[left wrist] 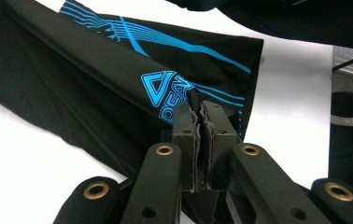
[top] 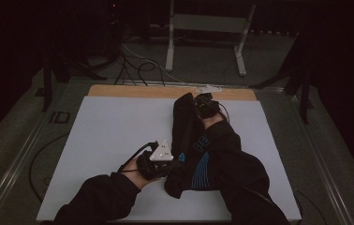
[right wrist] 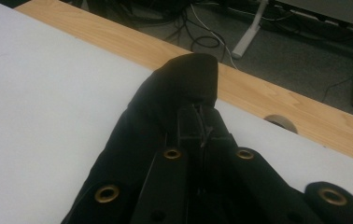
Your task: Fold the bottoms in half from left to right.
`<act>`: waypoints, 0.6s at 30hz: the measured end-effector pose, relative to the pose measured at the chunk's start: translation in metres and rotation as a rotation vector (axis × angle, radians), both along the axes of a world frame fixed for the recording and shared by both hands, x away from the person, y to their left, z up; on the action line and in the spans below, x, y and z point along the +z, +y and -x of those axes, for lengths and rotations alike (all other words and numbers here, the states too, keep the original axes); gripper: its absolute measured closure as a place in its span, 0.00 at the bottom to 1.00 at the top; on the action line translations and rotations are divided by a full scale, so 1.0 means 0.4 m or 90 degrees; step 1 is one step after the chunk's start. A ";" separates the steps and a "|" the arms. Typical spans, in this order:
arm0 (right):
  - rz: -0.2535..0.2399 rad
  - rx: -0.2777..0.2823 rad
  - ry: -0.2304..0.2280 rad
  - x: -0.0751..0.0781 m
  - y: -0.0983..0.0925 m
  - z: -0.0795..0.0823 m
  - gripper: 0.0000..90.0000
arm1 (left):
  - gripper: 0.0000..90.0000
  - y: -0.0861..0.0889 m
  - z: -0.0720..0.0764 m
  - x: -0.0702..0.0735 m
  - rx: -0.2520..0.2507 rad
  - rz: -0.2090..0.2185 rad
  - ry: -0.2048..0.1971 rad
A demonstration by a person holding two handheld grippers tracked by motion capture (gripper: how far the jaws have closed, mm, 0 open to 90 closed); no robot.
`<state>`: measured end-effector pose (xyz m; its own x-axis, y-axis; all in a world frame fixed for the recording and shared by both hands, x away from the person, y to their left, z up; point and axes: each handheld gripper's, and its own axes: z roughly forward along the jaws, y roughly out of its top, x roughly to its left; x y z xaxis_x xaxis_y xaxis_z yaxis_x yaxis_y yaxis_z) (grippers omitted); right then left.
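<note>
High view showed the black garment with blue print (top: pixel 198 154) lying lengthwise on the white table (top: pixel 109 140). Left gripper (top: pixel 168 165) and right gripper (top: pixel 202 105) each had jaws pinching its fabric; even tension would likely keep the fold straight.

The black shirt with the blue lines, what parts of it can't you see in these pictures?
- High view: the right sleeve lies over part of the black shirt, so its blue print is half covered.
- Left gripper view: the left tongs pinch the cloth and cover the end of the blue word; the shirt runs off the left edge.
- Right gripper view: the right tongs pinch a fold; the rest is cut off at the bottom.
- The room is dark, so the kind of garment is uncertain.
</note>
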<state>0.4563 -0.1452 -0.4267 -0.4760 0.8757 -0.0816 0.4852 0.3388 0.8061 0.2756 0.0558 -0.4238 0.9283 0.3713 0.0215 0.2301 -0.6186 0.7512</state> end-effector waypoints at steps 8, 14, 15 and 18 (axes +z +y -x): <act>0.004 -0.012 -0.002 -0.004 -0.042 0.006 0.99 | 0.96 -0.052 -0.003 -0.010 -0.019 0.001 0.003; 0.003 -0.027 0.001 -0.011 -0.080 0.010 0.99 | 0.96 -0.083 -0.008 -0.015 -0.028 0.006 0.005; 0.004 -0.028 0.001 -0.012 -0.087 0.010 0.99 | 0.95 -0.088 -0.008 -0.014 -0.031 0.005 0.004; 0.004 -0.035 0.001 -0.013 -0.105 0.012 0.99 | 0.95 -0.104 -0.009 -0.013 -0.038 0.005 0.003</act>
<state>0.4515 -0.1873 -0.4320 -0.4274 0.8999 -0.0864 0.5046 0.3167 0.8032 0.2792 0.0141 -0.4291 0.9488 0.3156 0.0145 0.1965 -0.6252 0.7554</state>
